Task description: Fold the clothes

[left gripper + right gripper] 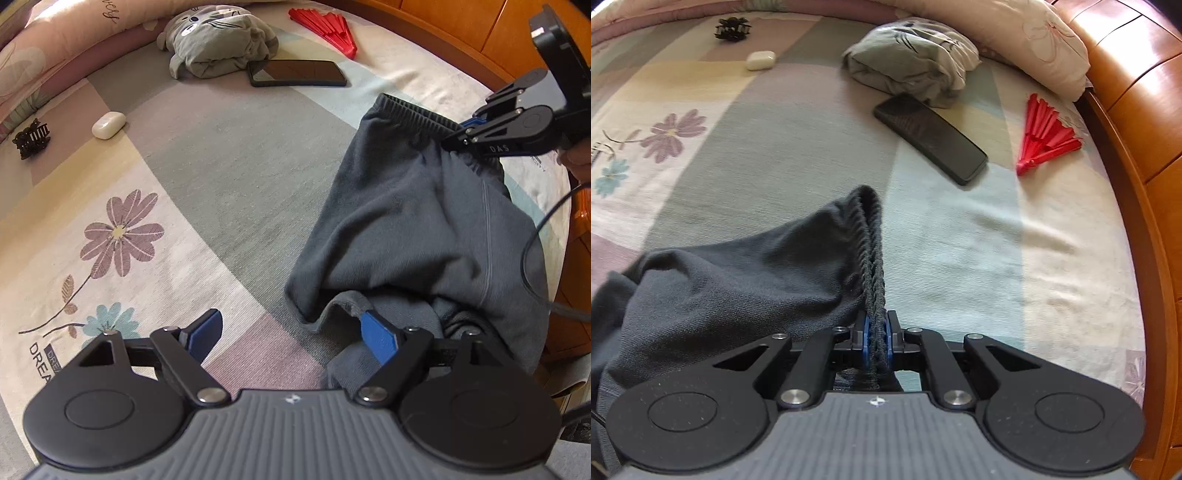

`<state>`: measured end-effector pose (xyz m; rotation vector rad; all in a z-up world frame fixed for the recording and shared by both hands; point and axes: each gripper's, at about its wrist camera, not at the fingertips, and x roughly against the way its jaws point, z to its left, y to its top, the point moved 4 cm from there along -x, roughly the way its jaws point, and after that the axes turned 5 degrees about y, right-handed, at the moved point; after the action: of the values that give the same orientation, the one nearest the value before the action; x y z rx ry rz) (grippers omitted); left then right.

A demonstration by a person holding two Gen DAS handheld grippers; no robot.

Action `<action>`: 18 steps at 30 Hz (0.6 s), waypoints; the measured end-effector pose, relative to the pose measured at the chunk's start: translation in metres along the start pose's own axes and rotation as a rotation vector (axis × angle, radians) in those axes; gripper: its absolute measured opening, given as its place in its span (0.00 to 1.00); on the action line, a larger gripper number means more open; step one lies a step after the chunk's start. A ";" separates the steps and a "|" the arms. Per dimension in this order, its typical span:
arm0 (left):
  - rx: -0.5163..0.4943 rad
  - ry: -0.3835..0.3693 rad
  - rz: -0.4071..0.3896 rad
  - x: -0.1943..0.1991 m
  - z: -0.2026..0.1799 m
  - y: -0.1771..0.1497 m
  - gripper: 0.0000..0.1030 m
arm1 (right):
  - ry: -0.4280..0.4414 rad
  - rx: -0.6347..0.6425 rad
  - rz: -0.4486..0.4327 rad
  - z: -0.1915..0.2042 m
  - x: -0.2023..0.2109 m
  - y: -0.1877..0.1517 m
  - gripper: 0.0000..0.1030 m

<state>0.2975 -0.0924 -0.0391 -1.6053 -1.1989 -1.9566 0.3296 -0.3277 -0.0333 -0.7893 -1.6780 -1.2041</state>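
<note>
on the flowered bedsheet (177, 155), we hold dark grey shorts (417, 221) by the waistband.
our right gripper (875, 336) pinches the ribbed waistband (873, 258); our left gripper (291, 338) hangs spread wide at the hem, gripping nothing. farther off lie a black phone (931, 138), a red fan (1047, 136) and a folded grey garment (908, 55).

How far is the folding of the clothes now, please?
Done: one grey printed garment lies folded near the pillow. In hand: the right gripper is shut on the ribbed waistband of the dark grey shorts, lifting that end; the left gripper is open at the hem. Left: the shorts are not folded yet.
</note>
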 end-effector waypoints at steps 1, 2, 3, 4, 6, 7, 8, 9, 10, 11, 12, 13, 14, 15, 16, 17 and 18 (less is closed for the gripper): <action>0.002 -0.002 0.003 -0.003 -0.001 0.000 0.80 | -0.007 -0.001 0.004 -0.005 -0.004 0.000 0.10; 0.006 -0.004 0.007 -0.007 -0.001 0.000 0.80 | -0.015 -0.001 0.009 -0.009 -0.007 -0.001 0.10; 0.015 -0.008 0.013 -0.010 -0.001 0.000 0.80 | -0.023 -0.002 0.014 -0.014 -0.010 -0.002 0.10; 0.021 -0.012 0.018 -0.012 -0.002 0.000 0.80 | -0.032 -0.004 0.019 -0.018 -0.013 -0.004 0.10; 0.032 -0.018 0.016 -0.015 -0.003 0.001 0.80 | -0.047 -0.013 0.027 -0.028 -0.019 -0.005 0.10; 0.037 -0.020 0.012 -0.015 -0.004 0.001 0.80 | -0.054 -0.019 0.030 -0.033 -0.021 -0.006 0.10; 0.039 -0.024 0.008 -0.015 -0.005 0.002 0.80 | -0.060 -0.026 0.032 -0.038 -0.024 -0.007 0.10; 0.040 -0.026 0.004 -0.014 -0.006 0.003 0.80 | -0.067 -0.032 0.034 -0.044 -0.026 -0.007 0.10; 0.039 -0.024 0.002 -0.014 -0.007 0.004 0.80 | -0.074 -0.040 0.034 -0.049 -0.028 -0.007 0.10; 0.035 -0.023 0.001 -0.013 -0.008 0.005 0.80 | -0.081 -0.052 0.036 -0.055 -0.031 -0.007 0.10; 0.029 -0.023 -0.003 -0.012 -0.010 0.006 0.80 | -0.085 -0.068 0.040 -0.061 -0.033 -0.007 0.10; 0.020 -0.020 -0.007 -0.011 -0.011 0.007 0.80 | -0.087 -0.087 0.044 -0.067 -0.036 -0.007 0.10; 0.012 -0.016 -0.012 -0.009 -0.012 0.008 0.80 | -0.086 -0.110 0.048 -0.073 -0.038 -0.007 0.10; 0.004 -0.014 -0.017 -0.008 -0.013 0.009 0.80 | -0.085 -0.132 0.051 -0.078 -0.040 -0.008 0.10; -0.001 -0.013 -0.020 -0.007 -0.014 0.009 0.80 | -0.086 -0.152 0.054 -0.082 -0.042 -0.009 0.10; -0.007 -0.012 -0.024 -0.005 -0.014 0.010 0.80 | -0.088 -0.171 0.057 -0.087 -0.044 -0.010 0.10; -0.012 -0.012 -0.026 -0.004 -0.014 0.011 0.80 | -0.089 -0.191 0.060 -0.092 -0.046 -0.011 0.10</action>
<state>0.2971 -0.1107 -0.0386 -1.6168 -1.2214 -1.9764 0.3660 -0.4177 -0.0683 -1.0162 -1.6140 -1.3179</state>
